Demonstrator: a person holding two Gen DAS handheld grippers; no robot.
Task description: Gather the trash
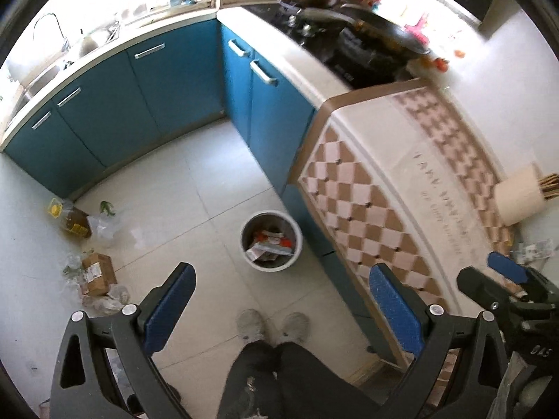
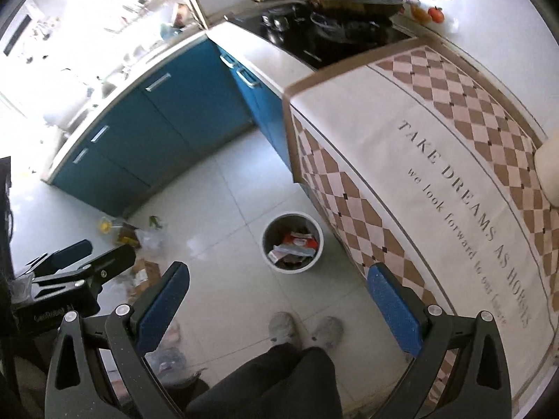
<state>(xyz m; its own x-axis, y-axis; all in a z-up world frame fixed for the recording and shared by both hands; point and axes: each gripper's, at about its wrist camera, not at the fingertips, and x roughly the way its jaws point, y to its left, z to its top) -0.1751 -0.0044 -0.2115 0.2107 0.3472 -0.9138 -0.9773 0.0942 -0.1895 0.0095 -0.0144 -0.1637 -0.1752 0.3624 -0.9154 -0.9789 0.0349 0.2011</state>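
Overhead, both tools spread wide and gripping nothing: left gripper (image 1: 279,310) and right gripper (image 2: 279,303), blue pads well apart, hanging above the floor and touching no object. Below, between the pads, a round trash bin (image 1: 270,241) on the tiles beside the blue cabinets (image 1: 104,111), wrappers inside. Farther left, loose trash (image 1: 94,269): a cardboard box, plastic bags, a yellow-capped bottle.
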